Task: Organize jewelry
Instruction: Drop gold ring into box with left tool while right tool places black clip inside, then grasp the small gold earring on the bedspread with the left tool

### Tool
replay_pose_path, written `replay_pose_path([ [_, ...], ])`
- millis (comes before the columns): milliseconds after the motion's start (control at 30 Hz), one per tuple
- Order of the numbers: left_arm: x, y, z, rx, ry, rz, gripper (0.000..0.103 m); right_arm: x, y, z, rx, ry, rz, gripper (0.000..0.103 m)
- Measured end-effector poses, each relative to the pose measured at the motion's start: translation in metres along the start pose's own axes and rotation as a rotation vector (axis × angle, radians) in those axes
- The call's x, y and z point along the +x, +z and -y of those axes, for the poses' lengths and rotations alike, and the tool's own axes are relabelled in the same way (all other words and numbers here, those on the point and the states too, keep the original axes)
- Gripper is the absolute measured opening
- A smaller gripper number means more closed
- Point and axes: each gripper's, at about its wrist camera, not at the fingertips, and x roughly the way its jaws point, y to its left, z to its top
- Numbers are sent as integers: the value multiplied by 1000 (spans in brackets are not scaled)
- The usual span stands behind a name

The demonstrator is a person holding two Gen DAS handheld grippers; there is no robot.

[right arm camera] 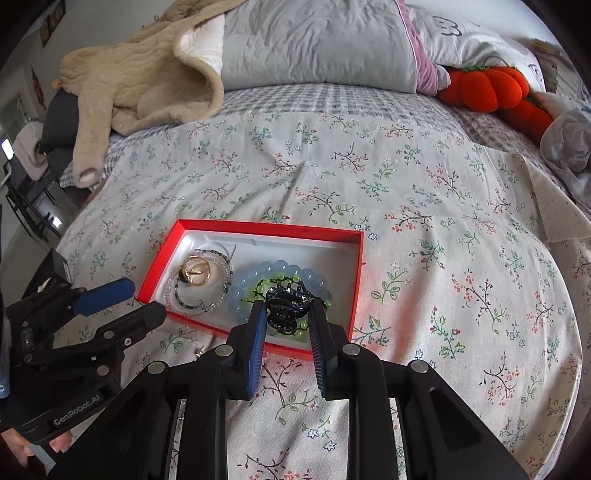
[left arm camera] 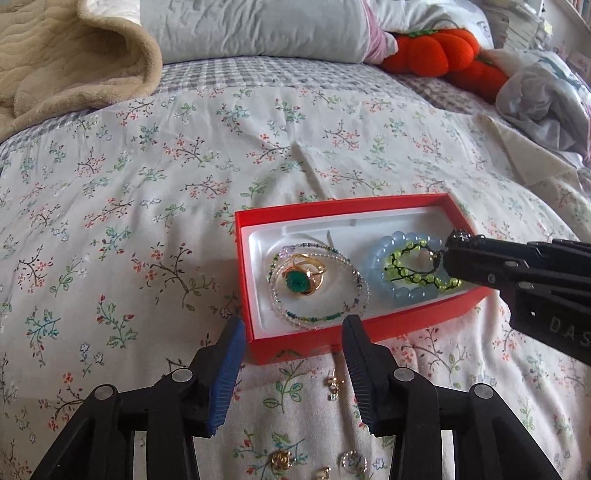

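A red box (left arm camera: 295, 347) (right arm camera: 360, 266) with a white liner lies on the floral bedspread. In it are a gold ring with a green stone (left arm camera: 301, 282), a thin beaded bracelet (left arm camera: 354, 273) (right arm camera: 177, 295), a pale blue bead bracelet (left arm camera: 373, 254) (right arm camera: 280, 266) and a green bead bracelet (left arm camera: 397, 258). My right gripper (right arm camera: 286, 314) (left arm camera: 456, 240) is shut on a dark sparkly jewel (right arm camera: 286, 306) and holds it over the box's right end. My left gripper (left arm camera: 293, 328) (right arm camera: 142, 297) is open at the box's near edge.
Loose small jewelry lies on the bedspread near me: an earring (left arm camera: 334, 386) (right arm camera: 200, 350) between the left fingers, and gold and silver pieces (left arm camera: 282, 459) lower down. A beige blanket (right arm camera: 147, 74), grey pillows (left arm camera: 258, 26) and an orange plush pumpkin (left arm camera: 436, 48) lie at the back.
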Motion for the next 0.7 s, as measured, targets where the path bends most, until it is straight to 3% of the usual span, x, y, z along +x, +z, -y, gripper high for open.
replay_pose_path([
  [200, -4, -7, -10, -29, 11, -21, 50, 3, 14, -2, 23, 20, -33, 27],
  [367, -8, -14, -14, -36, 20, -39, 57, -14, 12, -5, 25, 31, -7, 49],
  [600, -18, -27, -19, -51, 32, -66, 61, -35, -6, -15, -20, 9, -18, 49],
  [700, -25, -34, -20, -54, 42, -74, 68, -43, -16, -17, -26, 7, -23, 50],
])
